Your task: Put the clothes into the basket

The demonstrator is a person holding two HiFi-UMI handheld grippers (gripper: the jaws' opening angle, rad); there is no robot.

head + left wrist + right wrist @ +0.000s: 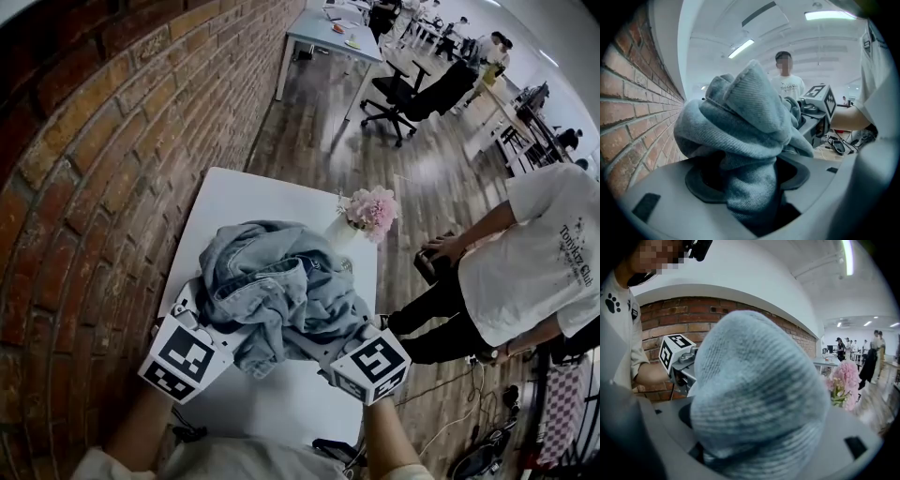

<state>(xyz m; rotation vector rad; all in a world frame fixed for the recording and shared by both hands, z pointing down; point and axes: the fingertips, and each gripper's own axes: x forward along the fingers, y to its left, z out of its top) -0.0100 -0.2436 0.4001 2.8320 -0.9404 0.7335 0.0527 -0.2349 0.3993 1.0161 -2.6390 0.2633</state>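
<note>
Denim bundle (277, 295) is bunched up over the white table (281, 202), pinched from both sides: left gripper (208, 323) and right gripper (345, 345) are each clamped on a fold of it. Table's right against the brick wall (112, 141), with pink flowers (372, 211) at its far edge. Beyond that it's wood floor (319, 122), 1 office chair (403, 94), desks (323, 33), and a person in a white tee (534, 253) off to the right.

A: How is the scene lit?
B: Cool, even light is cast by ceiling strips (740, 47); a soft shadow is seen beneath the denim garment (272, 300).
A: And the picture quality?
B: The brick wall (84, 187) is bowed by fisheye distortion, corners are blackened, and the denim garment is blurred close up in both gripper views.
</note>
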